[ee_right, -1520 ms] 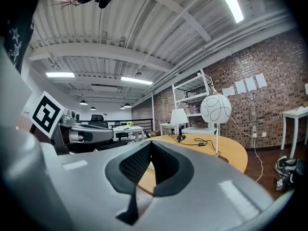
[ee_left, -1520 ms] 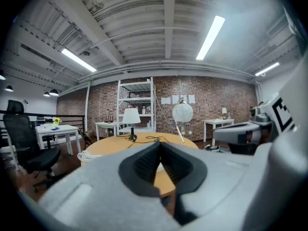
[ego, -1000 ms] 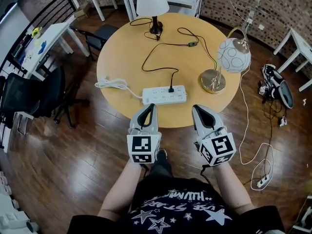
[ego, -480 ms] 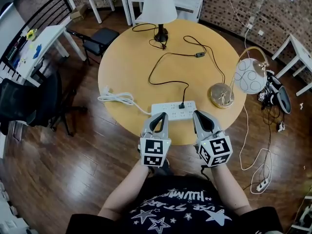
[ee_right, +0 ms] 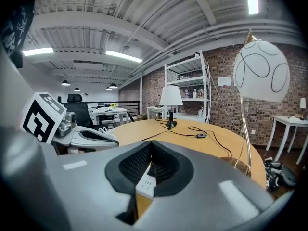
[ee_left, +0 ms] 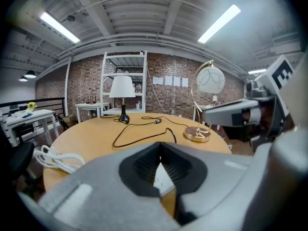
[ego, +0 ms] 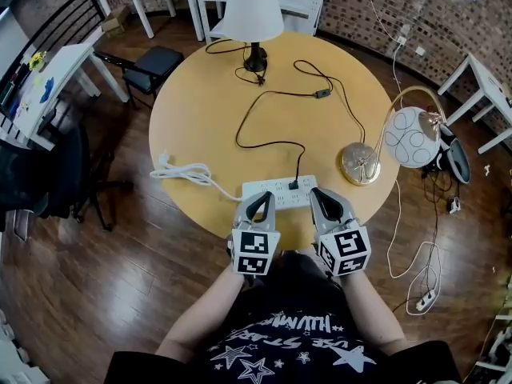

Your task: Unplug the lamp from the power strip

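Note:
A white-shaded lamp [ego: 250,13] stands at the far side of the round wooden table [ego: 200,94]. Its black cord [ego: 256,126] loops across the top to a black plug [ego: 294,184], which sits in the white power strip [ego: 272,193] near the front edge. My left gripper [ego: 261,197] and right gripper [ego: 318,192] hover side by side at the strip's near edge, both shut and holding nothing. In the left gripper view the strip [ee_left: 163,179] shows under the shut left gripper [ee_left: 160,146]. The right gripper view shows the strip [ee_right: 145,184] below the shut right gripper [ee_right: 150,147].
A gold lamp with a patterned globe shade [ego: 410,137] stands on its round base [ego: 359,164] at the table's right edge. The strip's white cable [ego: 188,172] coils to the left. Black chairs [ego: 48,166] and white tables [ego: 484,82] ring the table; another power strip [ego: 424,298] lies on the floor.
Both grippers have moved forward, from short of the table to the near edge of the power strip. They stay shut. The head view has shifted a little.

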Available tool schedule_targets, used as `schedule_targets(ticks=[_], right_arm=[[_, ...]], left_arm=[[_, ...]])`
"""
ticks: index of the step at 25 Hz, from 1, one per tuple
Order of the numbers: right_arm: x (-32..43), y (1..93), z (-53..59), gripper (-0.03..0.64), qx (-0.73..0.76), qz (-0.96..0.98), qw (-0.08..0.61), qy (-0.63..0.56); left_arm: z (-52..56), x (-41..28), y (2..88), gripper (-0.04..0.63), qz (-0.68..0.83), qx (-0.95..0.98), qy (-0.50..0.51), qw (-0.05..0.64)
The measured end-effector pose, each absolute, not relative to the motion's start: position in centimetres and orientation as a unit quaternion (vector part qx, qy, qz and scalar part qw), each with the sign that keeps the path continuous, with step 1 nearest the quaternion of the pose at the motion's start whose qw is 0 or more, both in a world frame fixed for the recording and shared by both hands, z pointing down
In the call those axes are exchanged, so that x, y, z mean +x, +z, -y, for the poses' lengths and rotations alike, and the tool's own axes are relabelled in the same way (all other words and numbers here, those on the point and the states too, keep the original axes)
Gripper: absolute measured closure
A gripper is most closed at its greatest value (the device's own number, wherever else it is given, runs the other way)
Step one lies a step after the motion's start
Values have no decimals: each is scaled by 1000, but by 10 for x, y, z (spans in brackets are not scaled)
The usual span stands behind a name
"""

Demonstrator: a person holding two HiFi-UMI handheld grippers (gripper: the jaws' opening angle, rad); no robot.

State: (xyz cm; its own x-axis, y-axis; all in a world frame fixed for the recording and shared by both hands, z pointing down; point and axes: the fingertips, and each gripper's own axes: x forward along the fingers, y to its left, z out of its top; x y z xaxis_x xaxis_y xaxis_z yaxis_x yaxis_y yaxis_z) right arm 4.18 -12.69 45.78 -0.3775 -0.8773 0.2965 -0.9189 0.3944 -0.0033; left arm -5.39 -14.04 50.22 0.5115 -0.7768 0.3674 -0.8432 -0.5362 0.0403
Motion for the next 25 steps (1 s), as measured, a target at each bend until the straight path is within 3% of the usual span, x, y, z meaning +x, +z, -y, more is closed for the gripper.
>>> schedule_targets(ticks=[25], right_arm=[[42,532,159,609,427,877,184,119]], left_arm=[[165,-31,578,591,488,814,281,141]])
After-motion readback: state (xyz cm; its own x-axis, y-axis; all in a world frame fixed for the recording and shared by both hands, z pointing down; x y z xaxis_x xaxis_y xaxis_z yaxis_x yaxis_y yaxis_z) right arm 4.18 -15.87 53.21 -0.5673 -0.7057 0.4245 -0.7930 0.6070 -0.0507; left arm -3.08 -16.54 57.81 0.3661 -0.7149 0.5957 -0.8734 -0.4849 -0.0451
